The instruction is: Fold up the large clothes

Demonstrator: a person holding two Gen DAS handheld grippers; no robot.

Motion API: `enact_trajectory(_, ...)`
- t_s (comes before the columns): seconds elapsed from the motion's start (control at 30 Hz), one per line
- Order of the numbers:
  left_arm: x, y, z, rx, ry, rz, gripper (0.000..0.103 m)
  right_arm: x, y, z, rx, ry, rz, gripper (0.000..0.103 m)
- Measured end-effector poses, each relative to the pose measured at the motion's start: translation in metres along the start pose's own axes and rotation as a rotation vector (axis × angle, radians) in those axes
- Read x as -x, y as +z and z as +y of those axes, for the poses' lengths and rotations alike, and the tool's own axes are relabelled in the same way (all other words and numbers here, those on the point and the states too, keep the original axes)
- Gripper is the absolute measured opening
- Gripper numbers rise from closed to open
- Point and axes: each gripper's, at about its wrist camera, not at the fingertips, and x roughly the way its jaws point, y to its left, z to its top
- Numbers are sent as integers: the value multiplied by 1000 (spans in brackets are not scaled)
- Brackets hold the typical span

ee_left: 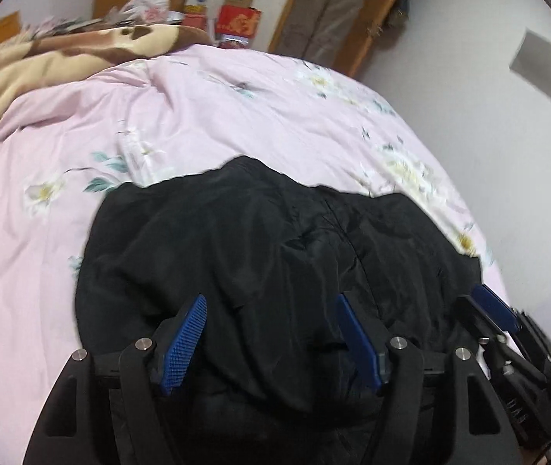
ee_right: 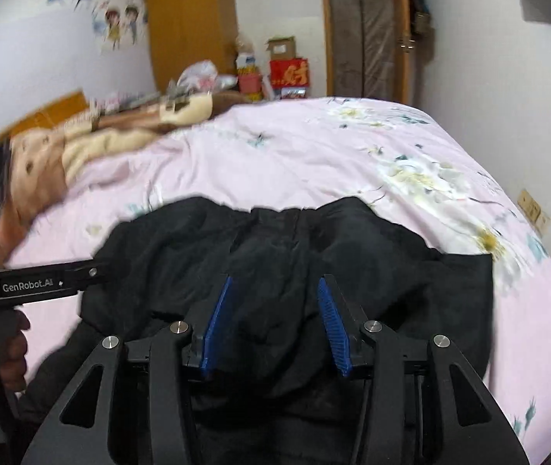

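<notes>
The left gripper [ee_left: 271, 343] is seen with its blue-padded fingers [ee_left: 184, 343] spread wide, nothing pinched between them; black fabric lies below and beyond the gap. The right gripper [ee_right: 275, 325] is likewise spread, its blue pads [ee_right: 215, 327] apart over the same cloth, with no fold caught between them. Whether either set of fingertips touches the fabric cannot be determined.

The black garment [ee_left: 267, 240] is found crumpled on the near edge of the bed, its far hem reaching toward the middle of the pink floral bedspread [ee_left: 205, 116]. Its lower portion is hidden behind the gripper frames in both views, and its type cannot be made out. In the left wrist view the right gripper is partly visible at the garment's right margin, blurred and cut off by the frame edge. In the right wrist view the left gripper's black body, marked "GenRobot.AI", is cut off at the left edge.

A tan and brown blanket [ee_right: 93, 143] is bunched along the bed's far left side, blurred. Beyond the bed's far edge, cardboard and red boxes [ee_right: 289, 71] are stacked beside a wooden wardrobe [ee_right: 190, 23] and a door [ee_right: 364, 35].
</notes>
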Motion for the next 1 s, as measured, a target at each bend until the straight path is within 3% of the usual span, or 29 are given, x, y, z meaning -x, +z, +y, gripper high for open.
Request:
enact_trajectory(0.1, -28, -8, -7, -72, 122, 31, 69, -30, -10, -3, 38, -37, 64, 47)
enact_trajectory(0.17, -42, -12, 2, -54, 118, 61, 69, -52, -20, -14, 16, -48, 139, 47)
enact_trajectory(0.37, -70, -26, 20, -60, 96, 78, 69, -74, -50, -31, -10, -40, 209, 46)
enact_trajectory(0.7, -83, -37, 25, -62, 99, 67, 70, -85, -59, -30, -11, -45, 225, 46)
enact_trajectory(0.87, -56, -18, 21, -81, 85, 68, 69, -67, -45, -32, -52, -18, 232, 47)
enact_trajectory(1.0, -26, 3, 22, -102, 135, -71, 69, -31, -16, -44, -95, -6, 72, 47)
